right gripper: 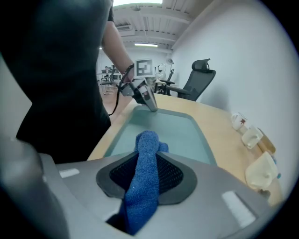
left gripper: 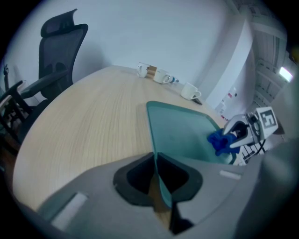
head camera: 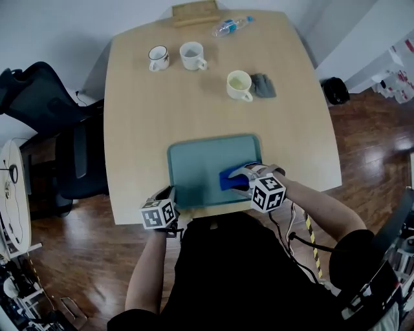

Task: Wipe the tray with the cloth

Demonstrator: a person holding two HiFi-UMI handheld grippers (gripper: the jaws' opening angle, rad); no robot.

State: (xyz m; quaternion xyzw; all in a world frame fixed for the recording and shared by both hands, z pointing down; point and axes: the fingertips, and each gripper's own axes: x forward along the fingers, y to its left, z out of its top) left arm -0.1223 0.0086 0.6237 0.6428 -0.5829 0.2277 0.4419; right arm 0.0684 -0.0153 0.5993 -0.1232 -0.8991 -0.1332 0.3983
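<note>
A teal tray [head camera: 202,169] lies at the near edge of the table. My left gripper [head camera: 173,199] is shut on the tray's near left rim [left gripper: 161,183], which runs between its jaws. My right gripper [head camera: 240,180] is shut on a blue cloth [right gripper: 145,177], and the cloth [head camera: 231,179] rests on the tray's right side. From the left gripper view the cloth [left gripper: 218,141] hangs from the right gripper [left gripper: 233,135] over the tray [left gripper: 182,130]. In the right gripper view the left gripper [right gripper: 149,103] sits at the tray's [right gripper: 173,133] far end.
Three mugs stand farther back: a patterned mug [head camera: 158,57], a white mug [head camera: 192,55] and a cream mug [head camera: 239,85]. A grey cloth [head camera: 263,85] lies by the cream mug, with a water bottle [head camera: 229,26] and wooden board [head camera: 195,12] at the far edge. Office chairs [head camera: 45,129] stand left.
</note>
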